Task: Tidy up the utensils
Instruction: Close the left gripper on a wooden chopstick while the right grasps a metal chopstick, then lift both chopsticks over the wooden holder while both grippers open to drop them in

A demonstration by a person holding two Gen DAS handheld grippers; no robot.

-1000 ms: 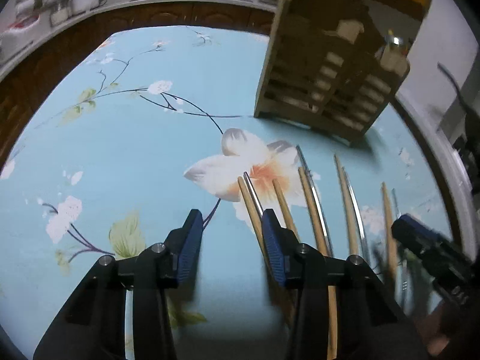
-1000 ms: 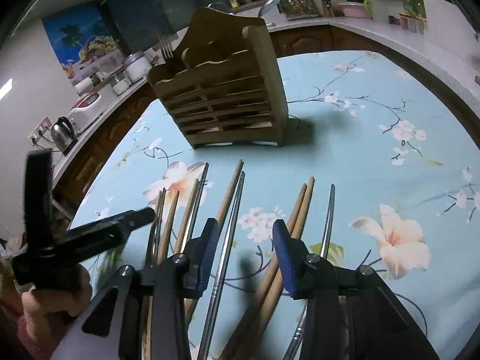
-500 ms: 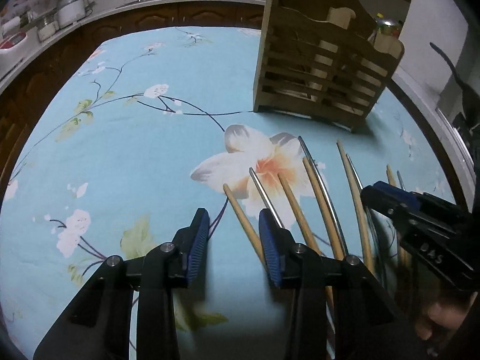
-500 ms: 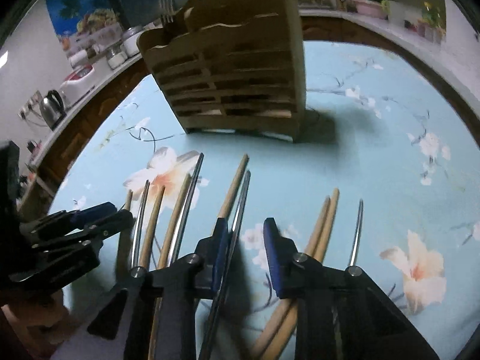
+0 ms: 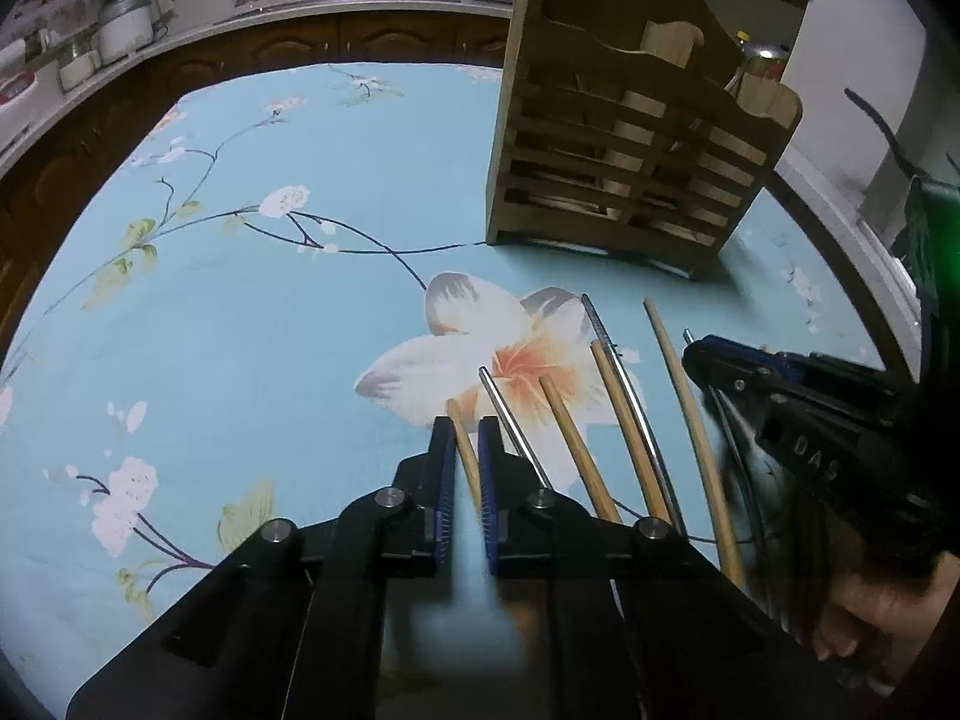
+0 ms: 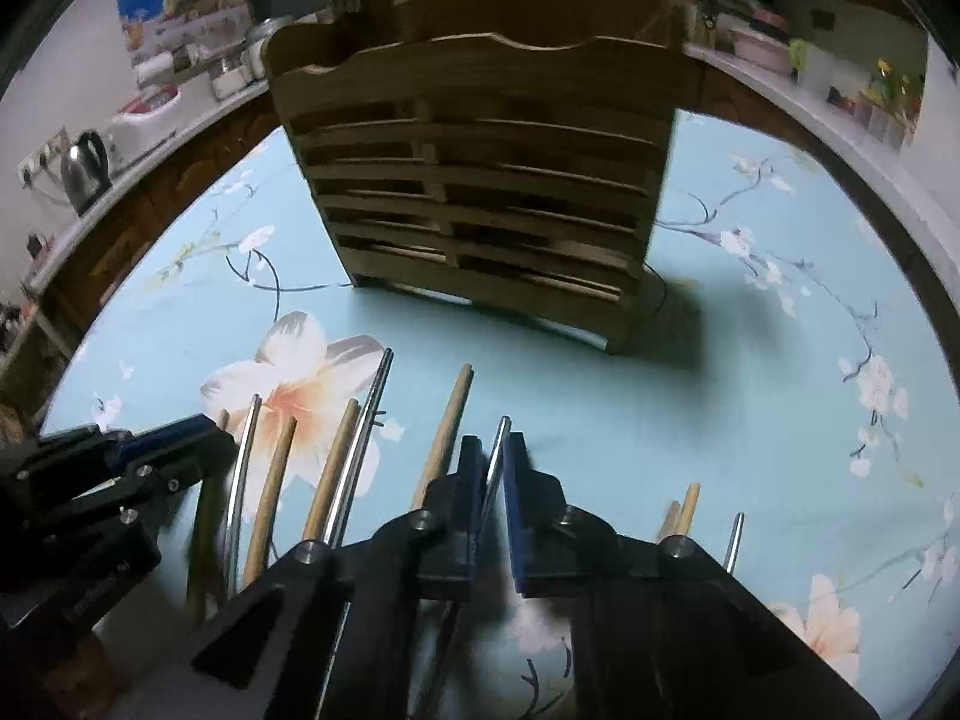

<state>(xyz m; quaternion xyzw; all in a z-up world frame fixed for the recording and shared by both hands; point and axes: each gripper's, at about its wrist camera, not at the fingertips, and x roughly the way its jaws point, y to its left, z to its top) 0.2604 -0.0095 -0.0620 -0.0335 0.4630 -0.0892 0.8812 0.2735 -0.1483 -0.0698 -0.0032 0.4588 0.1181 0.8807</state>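
Observation:
Several wooden and metal chopsticks lie side by side on the blue floral tablecloth (image 5: 252, 330). My left gripper (image 5: 463, 429) is shut on the leftmost wooden chopstick (image 5: 461, 435). My right gripper (image 6: 492, 450) is shut on a metal chopstick (image 6: 500, 438). The right gripper also shows at the right of the left wrist view (image 5: 696, 354), and the left gripper at the left of the right wrist view (image 6: 210, 429). A slatted wooden utensil holder (image 5: 624, 180) stands upright beyond the chopsticks; it also fills the top of the right wrist view (image 6: 480, 180).
A counter with jars and a rice cooker (image 5: 123, 27) curves round the table's far side. A kettle (image 6: 84, 171) stands on the counter at the left. Two more wooden chopsticks (image 6: 687, 507) and a metal one (image 6: 733, 540) lie right of my right gripper.
Both grippers have closed: the left on the leftmost wooden chopstick, the right on a metal chopstick. Both have moved closer to the wooden holder.

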